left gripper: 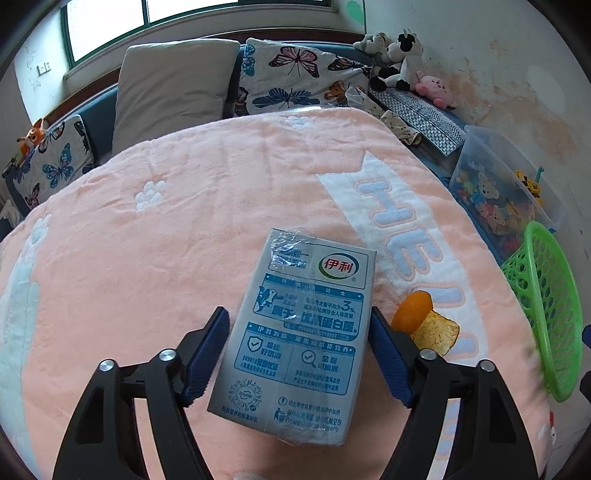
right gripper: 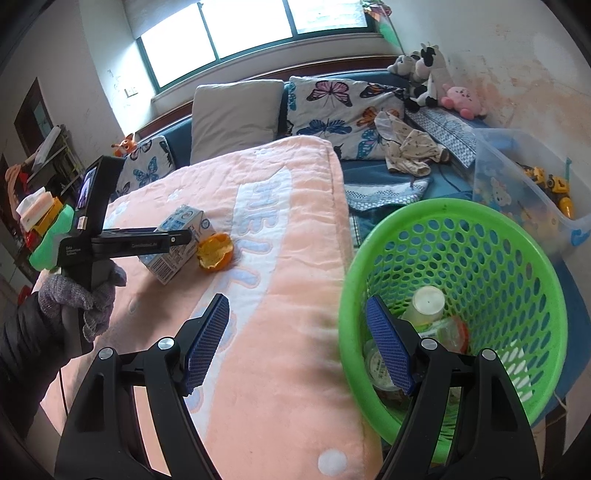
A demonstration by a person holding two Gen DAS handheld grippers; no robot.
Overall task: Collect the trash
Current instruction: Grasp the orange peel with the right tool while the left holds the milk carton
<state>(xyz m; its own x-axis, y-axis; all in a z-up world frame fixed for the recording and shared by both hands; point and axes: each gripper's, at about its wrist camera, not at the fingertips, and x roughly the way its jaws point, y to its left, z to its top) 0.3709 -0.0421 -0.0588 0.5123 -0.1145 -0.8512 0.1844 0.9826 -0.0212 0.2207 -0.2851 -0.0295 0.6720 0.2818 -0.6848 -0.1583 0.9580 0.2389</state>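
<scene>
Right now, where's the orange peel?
In the left wrist view, the orange peel lies on the pink blanket, right of the milk carton, near the green basket.

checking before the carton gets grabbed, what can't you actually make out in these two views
- Milk carton, left wrist view: whether the left gripper pads touch it; a thin gap seems to show on the left.
- Carton in the right wrist view: its near side is behind that gripper.
- Green basket: the trash at the bottom is partly behind the right gripper finger.

Daylight from the window (right gripper: 255, 29) behind my bed, panes blown out white, soft even light on the pink blanket (left gripper: 166, 258), faint shadows, heavy fisheye bending and dark corners, motion blur smearing the green basket (left gripper: 546, 314) rim
</scene>
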